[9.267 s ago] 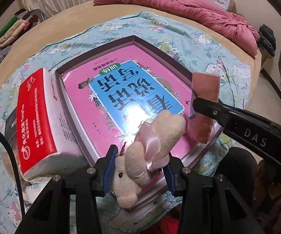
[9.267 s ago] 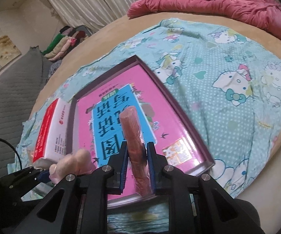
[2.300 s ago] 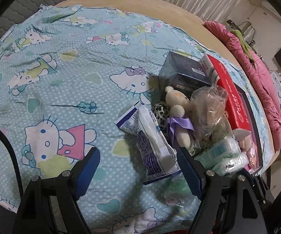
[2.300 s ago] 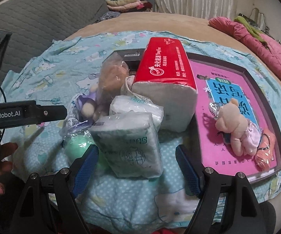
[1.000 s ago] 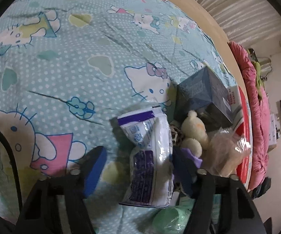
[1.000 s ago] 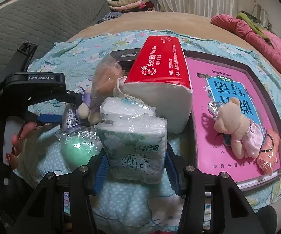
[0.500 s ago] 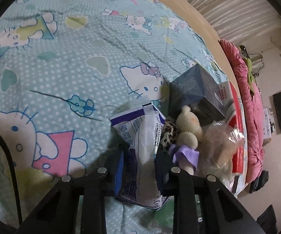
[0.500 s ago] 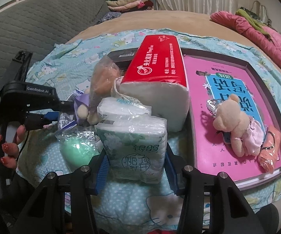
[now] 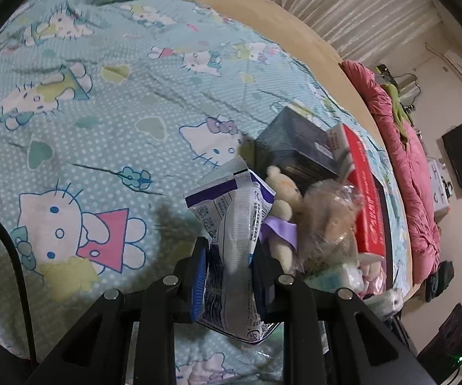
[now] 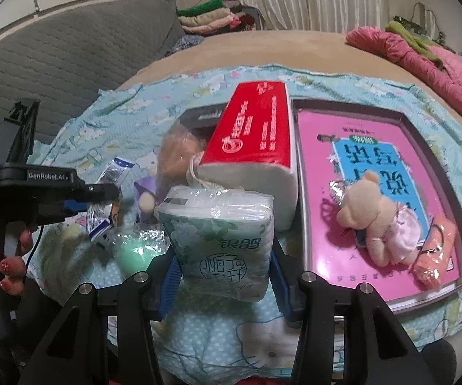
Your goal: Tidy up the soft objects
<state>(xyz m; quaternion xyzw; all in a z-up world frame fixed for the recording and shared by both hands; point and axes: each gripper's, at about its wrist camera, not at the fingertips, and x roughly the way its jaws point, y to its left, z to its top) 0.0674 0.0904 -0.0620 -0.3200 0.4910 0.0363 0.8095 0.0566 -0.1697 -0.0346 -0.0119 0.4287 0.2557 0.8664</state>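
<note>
My left gripper [image 9: 229, 276] is shut on a white and purple plastic packet [image 9: 234, 224], lifted a little off the bedsheet; the right wrist view shows the same packet [image 10: 102, 211] at the left. My right gripper [image 10: 223, 276] is shut on a green-patterned tissue pack [image 10: 221, 240], its blue pads pressing both sides. Beside the packet stand a small cream plush with a purple bow [image 9: 282, 205] and a bagged brown plush [image 9: 330, 221]. A tan bear in a pink dress [image 10: 375, 221] lies on the pink tray [image 10: 314, 192].
A red tissue pack [image 10: 256, 134] lies between the pile and the tray. A dark box [image 9: 298, 147] stands behind the plushes. A green ball in plastic [image 10: 134, 250] lies by the tissue pack. A hand [image 10: 3, 256] holds the left gripper. A pink quilt [image 10: 439, 67] lies far right.
My left gripper shut on the white and purple packet and raised it off the sheet. My right gripper, holding the tissue pack, rose slightly.
</note>
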